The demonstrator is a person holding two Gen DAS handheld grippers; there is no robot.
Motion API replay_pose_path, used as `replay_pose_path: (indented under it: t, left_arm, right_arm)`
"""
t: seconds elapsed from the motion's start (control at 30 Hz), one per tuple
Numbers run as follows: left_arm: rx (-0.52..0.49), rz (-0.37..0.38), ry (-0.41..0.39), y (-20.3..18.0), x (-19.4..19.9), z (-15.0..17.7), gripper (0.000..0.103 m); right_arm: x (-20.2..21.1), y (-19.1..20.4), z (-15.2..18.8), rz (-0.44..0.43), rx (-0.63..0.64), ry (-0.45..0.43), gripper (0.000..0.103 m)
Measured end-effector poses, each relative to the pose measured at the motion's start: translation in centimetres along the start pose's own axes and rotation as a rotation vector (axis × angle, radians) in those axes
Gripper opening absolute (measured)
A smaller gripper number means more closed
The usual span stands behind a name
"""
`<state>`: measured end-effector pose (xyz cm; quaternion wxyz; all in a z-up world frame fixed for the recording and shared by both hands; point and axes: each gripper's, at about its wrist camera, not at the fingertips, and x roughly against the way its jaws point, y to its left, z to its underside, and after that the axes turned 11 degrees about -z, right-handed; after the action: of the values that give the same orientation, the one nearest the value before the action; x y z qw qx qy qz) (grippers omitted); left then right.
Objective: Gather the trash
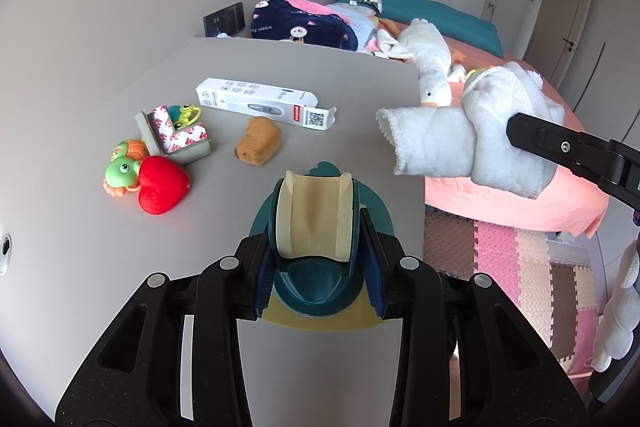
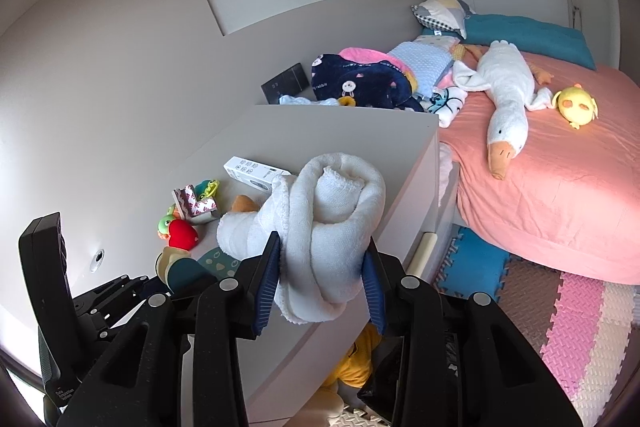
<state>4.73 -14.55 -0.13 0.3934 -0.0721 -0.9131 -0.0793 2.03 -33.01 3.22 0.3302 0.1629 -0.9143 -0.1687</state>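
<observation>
My left gripper is shut on a teal and cream plastic holder, its blue pads pressing both sides, above the grey table. My right gripper is shut on a rolled white towel, held over the table's right edge. In the left wrist view the towel hangs at the right with one black finger across it. The holder also shows at the lower left of the right wrist view.
On the table lie a white thermometer box, a brown plush, taped foam corner pieces, a red heart and small frog toys. A pink bed with a goose plush stands right; foam mats cover the floor.
</observation>
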Motion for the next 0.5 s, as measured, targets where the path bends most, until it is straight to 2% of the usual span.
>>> replay_pose_path:
  t: [0.5]
  left_arm:
    - [-0.088,0.066,-0.014,-6.4,1.5,0.2,0.036]
  right_arm:
    - [5.6,-4.6,1.7,0.083,-0.052,-0.046,0.040]
